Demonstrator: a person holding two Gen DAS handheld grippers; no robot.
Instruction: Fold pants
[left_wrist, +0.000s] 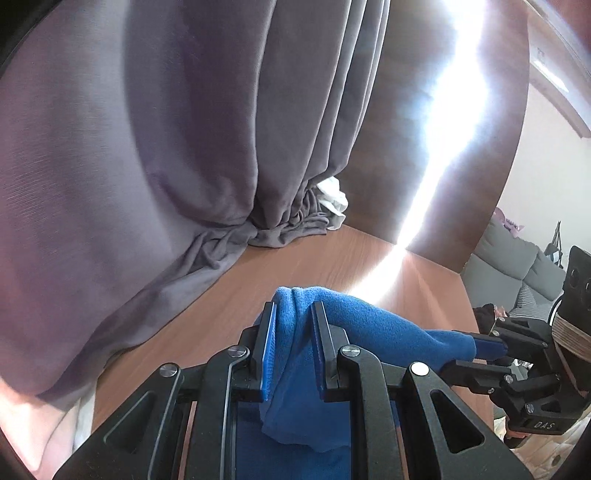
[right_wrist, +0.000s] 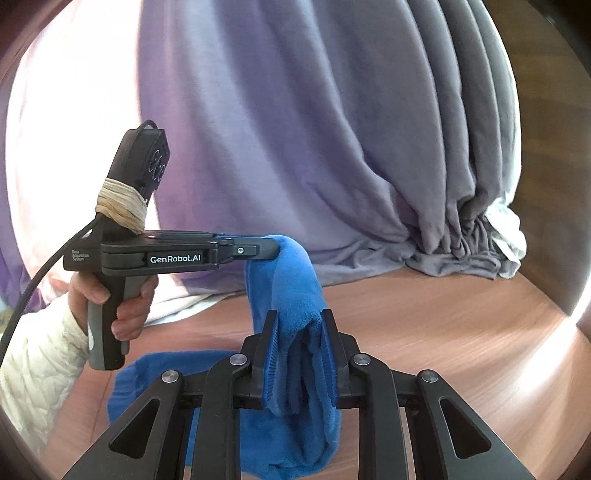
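Observation:
Blue fleece pants (left_wrist: 369, 325) hang stretched between both grippers above a wooden table (left_wrist: 258, 280). In the left wrist view my left gripper (left_wrist: 293, 310) is shut on a bunched edge of the pants, and the right gripper (left_wrist: 487, 345) at the far right pinches the other end. In the right wrist view my right gripper (right_wrist: 299, 321) is shut on a thick fold of the pants (right_wrist: 295, 280). The cloth arcs up to the left gripper (right_wrist: 275, 248), held by a hand (right_wrist: 122, 306). The rest of the pants droops onto the table (right_wrist: 443, 332) at lower left.
A grey curtain (left_wrist: 184, 147) hangs behind the table and bunches on its far edge, with a white cloth (left_wrist: 334, 201) beside it. A brown panel (left_wrist: 406, 129) with strong glare stands at the back right. A grey sofa (left_wrist: 517, 266) lies beyond the table's right edge.

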